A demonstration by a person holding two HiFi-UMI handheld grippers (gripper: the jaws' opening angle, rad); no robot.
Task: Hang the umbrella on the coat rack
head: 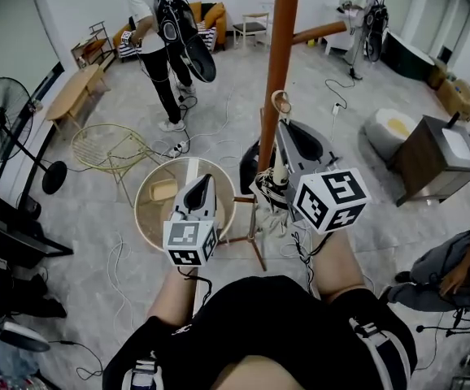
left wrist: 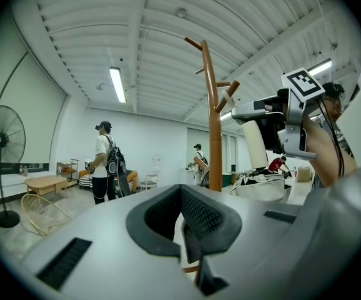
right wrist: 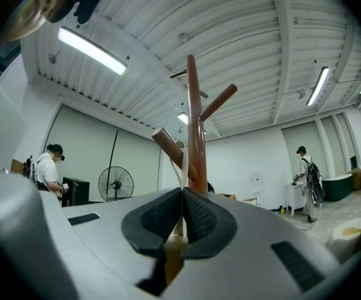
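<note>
The brown wooden coat rack (head: 280, 47) rises just ahead of me, its angled pegs (right wrist: 169, 146) close above my right gripper. My right gripper (head: 284, 128) is shut on the umbrella's thin white strap (right wrist: 180, 167), which runs from the jaws up toward a peg. Its loop (head: 281, 101) sits beside the pole; whether it is over the peg I cannot tell. The umbrella's cream handle (left wrist: 253, 144) and folded canopy (left wrist: 263, 185) hang below that gripper. My left gripper (head: 205, 182) hovers to the left, shut with nothing in it (left wrist: 182, 192).
A round wicker table (head: 147, 210) stands under my left gripper, a wire chair (head: 109, 149) beyond it. A standing fan (head: 3, 112) is far left. A person with a backpack (head: 166, 31) stands behind, another (head: 369, 15) far right. Cables cross the floor; a wooden cabinet (head: 434, 157) is at the right.
</note>
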